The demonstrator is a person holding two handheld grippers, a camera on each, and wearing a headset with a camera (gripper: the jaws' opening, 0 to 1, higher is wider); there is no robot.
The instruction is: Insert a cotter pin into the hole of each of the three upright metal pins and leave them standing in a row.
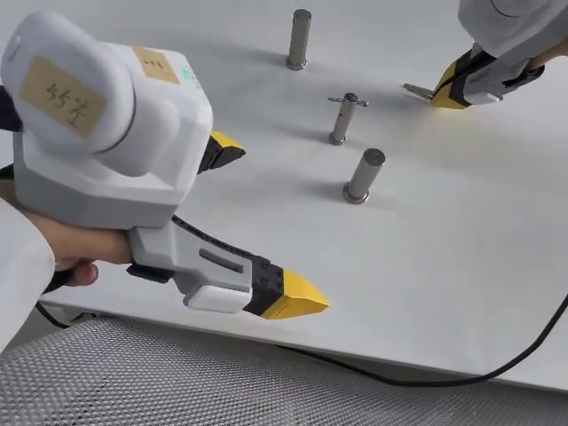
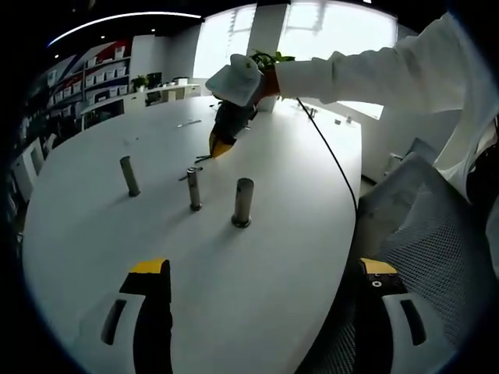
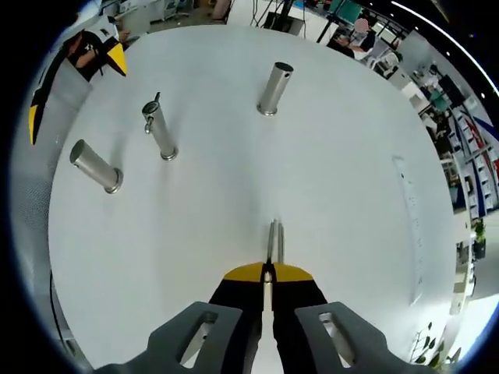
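We see the left tool (image 1: 276,224) with jaws wide apart, over the near edge of the counter (image 1: 461,266). The right tool (image 3: 269,273) has its jaws together, clamped on a loose cotter pin (image 3: 274,238) that sticks out past the tips. It sits low over the counter, near the row but not touching it. All three metal pins stand upright in a row: far pin (image 1: 299,40), middle pin (image 1: 340,120), near pin (image 1: 364,176). Only the middle pin carries a fitted cotter pin (image 1: 348,100), through its top.
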